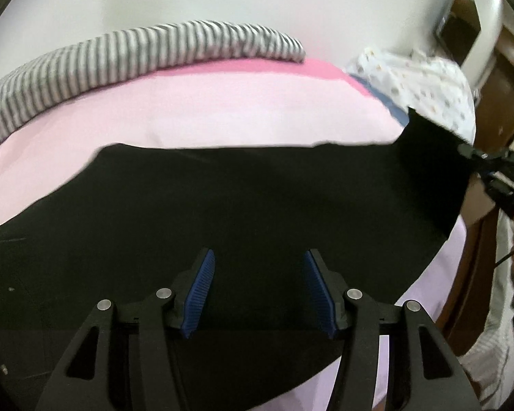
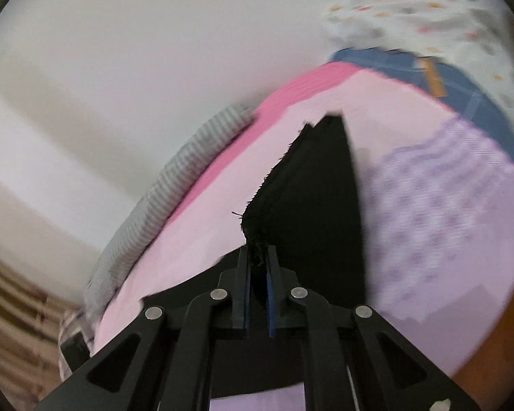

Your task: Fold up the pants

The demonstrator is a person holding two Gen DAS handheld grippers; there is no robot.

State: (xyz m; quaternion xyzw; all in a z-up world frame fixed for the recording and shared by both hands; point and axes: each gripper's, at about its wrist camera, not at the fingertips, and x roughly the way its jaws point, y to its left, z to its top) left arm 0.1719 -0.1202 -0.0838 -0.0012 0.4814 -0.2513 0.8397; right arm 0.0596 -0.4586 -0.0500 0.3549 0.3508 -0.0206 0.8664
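Observation:
The black pants [image 1: 222, 205] lie spread across the pink bed sheet [image 1: 222, 109]. My left gripper [image 1: 259, 260] is open just above the black cloth, its blue pads [image 1: 202, 291] wide apart with nothing between them. My right gripper [image 2: 257, 257] is shut on a frayed edge of the black pants [image 2: 318, 191] and holds that end lifted off the sheet [image 2: 205, 233]. The right gripper also shows at the far right of the left wrist view [image 1: 476, 152], pinching the raised pants corner.
A grey-striped pillow [image 1: 120, 58] lies along the far side of the bed by the white wall. A white dotted cloth [image 1: 425, 78] and blue jeans [image 2: 462, 82] sit at the bed's right end. A wooden bed frame [image 1: 476, 236] runs along the right edge.

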